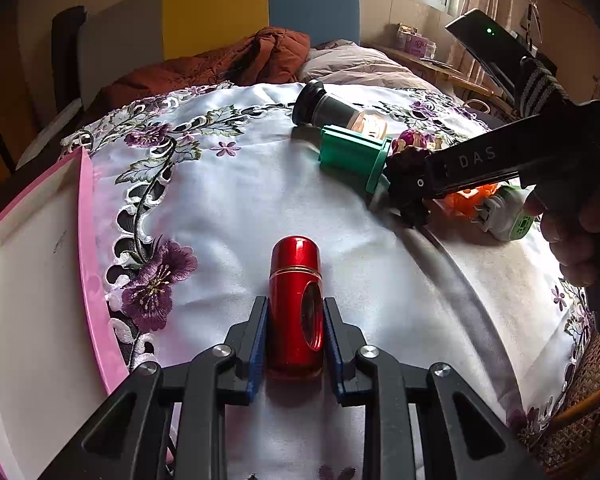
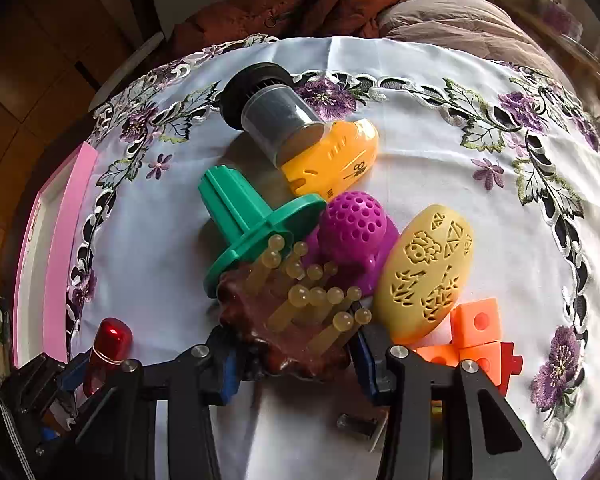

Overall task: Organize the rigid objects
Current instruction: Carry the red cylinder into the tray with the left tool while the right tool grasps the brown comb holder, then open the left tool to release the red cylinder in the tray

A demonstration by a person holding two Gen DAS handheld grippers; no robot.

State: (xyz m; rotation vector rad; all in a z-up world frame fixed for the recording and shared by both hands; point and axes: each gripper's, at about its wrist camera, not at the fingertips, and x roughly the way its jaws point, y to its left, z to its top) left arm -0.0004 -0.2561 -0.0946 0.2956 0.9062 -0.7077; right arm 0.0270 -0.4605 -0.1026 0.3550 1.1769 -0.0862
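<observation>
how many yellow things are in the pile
2: a yellow shell lying under the clear jar, and a carved yellow oval beside the purple piece. Others may be hidden.

Left gripper [image 1: 296, 334]: matte black linkage arms, round silver screw heads at the joints, 2 fingers faced with ribbed blue pads [image 1: 259, 344]. Right gripper [image 2: 294, 350] shows the same black frame, silver screws and blue pads [image 2: 230, 368]. From the left wrist view, its black body carries pale "DAS" lettering, and the person's bare hand [image 1: 580, 240] sits beside a grey-striped dark cuff [image 1: 538, 84].
</observation>
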